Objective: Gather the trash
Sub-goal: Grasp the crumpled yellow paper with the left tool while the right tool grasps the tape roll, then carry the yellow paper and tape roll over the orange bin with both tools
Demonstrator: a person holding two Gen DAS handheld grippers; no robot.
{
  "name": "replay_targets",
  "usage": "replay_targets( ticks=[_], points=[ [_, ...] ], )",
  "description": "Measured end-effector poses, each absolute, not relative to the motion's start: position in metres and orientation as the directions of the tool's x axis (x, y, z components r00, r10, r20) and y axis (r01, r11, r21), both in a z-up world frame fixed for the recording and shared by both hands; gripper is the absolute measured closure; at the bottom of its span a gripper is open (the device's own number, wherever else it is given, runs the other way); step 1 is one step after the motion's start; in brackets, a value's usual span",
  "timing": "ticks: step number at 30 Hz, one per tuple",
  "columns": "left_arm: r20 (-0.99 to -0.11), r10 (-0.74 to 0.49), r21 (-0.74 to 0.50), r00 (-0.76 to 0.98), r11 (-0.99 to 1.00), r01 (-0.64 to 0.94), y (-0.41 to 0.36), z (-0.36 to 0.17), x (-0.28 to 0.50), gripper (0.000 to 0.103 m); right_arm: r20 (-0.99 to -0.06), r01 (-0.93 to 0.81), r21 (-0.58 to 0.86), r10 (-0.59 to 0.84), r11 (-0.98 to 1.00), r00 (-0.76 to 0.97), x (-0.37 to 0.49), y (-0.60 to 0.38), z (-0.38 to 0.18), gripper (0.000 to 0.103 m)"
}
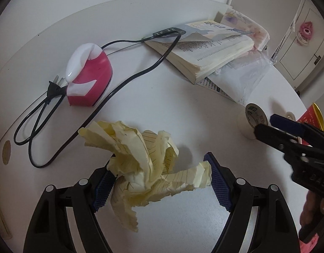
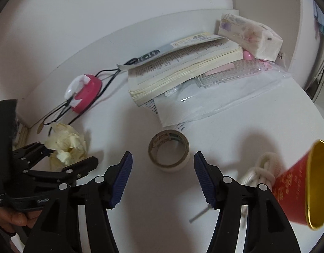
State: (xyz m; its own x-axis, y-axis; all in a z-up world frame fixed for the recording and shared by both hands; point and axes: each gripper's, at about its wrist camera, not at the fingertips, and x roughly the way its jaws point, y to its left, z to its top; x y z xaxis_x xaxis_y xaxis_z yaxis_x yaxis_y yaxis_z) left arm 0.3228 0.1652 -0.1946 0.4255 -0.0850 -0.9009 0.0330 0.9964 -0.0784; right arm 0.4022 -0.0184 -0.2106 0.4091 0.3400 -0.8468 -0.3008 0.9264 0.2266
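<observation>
A: What's the surface like?

B: A round white table [image 1: 140, 105] set against a pale wall. Far across it lies a thick open paperback book [image 1: 206, 48] on clear plastic sleeves [image 2: 225, 97], with a floral tissue pack [image 2: 250, 35] at its far right corner. To the left sits a pink and white mini iron [image 1: 88, 73], its black cord [image 1: 124, 84] looping over the table.

A: And the trash?

B: A crumpled sheet of yellow lined paper [image 1: 145, 168] is at the near left. The left gripper [image 1: 159, 181] pinches it: both blue pads touch the wad, which bulges out beyond them.

A: The right gripper?

B: The right gripper [image 2: 163, 179] is spread apart with nothing between its fingers, hovering just before a roll of beige tape [image 2: 169, 150] lying flat. A red paper cup with a gold lining [image 2: 301, 189] is tipped at the near right, beside a knotted white cord [image 2: 265, 168].
</observation>
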Motion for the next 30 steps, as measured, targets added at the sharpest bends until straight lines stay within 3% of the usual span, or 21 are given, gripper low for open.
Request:
replay_targets(
  ticks=[1,3,8,10,12,30],
  points=[
    [-0.899,-0.09,-0.084,0.428,0.996,0.033,0.167,-0.195,0.322,0.025,-0.852,-0.305,0.21,0.327,0.929,0.409,0.405,-0.015,-0.214,0.042],
    [-0.904,-0.116,-0.109,0.412,0.993,0.04,0.17,-0.198,0.322,0.04,-0.857,-0.311,0.196,0.317,0.93,0.407,0.408,-0.011,-0.219,0.042],
    [-0.896,-0.122,-0.114,0.427,0.993,0.043,0.174,-0.197,0.323,0.044,-0.865,-0.316,0.167,0.293,0.934,0.407,0.41,-0.004,-0.227,0.043],
    [-0.897,-0.119,-0.115,0.426,0.993,0.034,0.176,-0.197,0.323,0.05,-0.863,-0.316,0.167,0.293,0.934,0.411,0.41,-0.004,-0.228,0.055],
    [-0.895,-0.143,-0.143,0.422,0.989,0.03,0.18,-0.196,0.325,0.055,-0.862,-0.315,0.179,0.303,0.932,0.406,0.411,-0.005,-0.228,0.056],
    [-0.876,-0.164,-0.14,0.453,0.986,0.087,0.144,-0.157,0.282,0.057,-0.822,-0.299,0.289,0.396,0.909,0.41,0.344,-0.027,-0.184,0.056]
  ],
)
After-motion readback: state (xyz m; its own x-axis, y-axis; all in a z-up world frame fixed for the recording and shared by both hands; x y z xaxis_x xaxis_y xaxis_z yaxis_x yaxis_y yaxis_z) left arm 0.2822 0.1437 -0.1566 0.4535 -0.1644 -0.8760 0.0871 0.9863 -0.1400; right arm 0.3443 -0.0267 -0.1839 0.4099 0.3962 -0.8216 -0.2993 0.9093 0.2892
